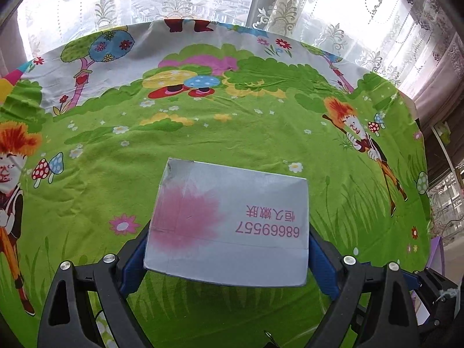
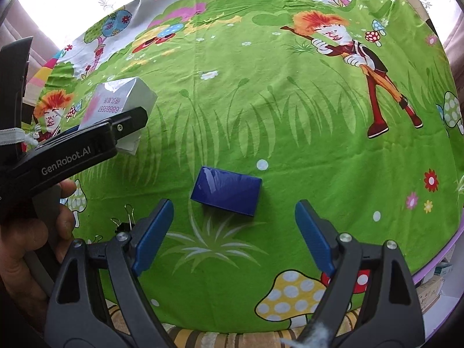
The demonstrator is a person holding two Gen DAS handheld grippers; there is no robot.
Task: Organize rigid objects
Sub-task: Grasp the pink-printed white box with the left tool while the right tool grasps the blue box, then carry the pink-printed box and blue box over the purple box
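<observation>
A silver-white box (image 1: pixel 232 220) with a pink blot and pink print sits between the blue pads of my left gripper (image 1: pixel 227 232), which press on its two sides. In the right wrist view the same box (image 2: pixel 121 98) shows at the left, tilted, with a black finger (image 2: pixel 127 121) of the left gripper across it. A small dark blue box (image 2: pixel 227 191) lies on the green cartoon tablecloth (image 2: pixel 261 101). My right gripper (image 2: pixel 234 203) hovers over it, open, its pads wide on either side and clear of the box.
Black binder clips (image 2: pixel 124 223) lie on the cloth by the right gripper's left finger. A person's hand (image 2: pixel 29 246) holds the left gripper's handle. The table's edge runs along the right, with cartons (image 2: pixel 435 284) below it. Lace curtains (image 1: pixel 333 14) hang behind the table.
</observation>
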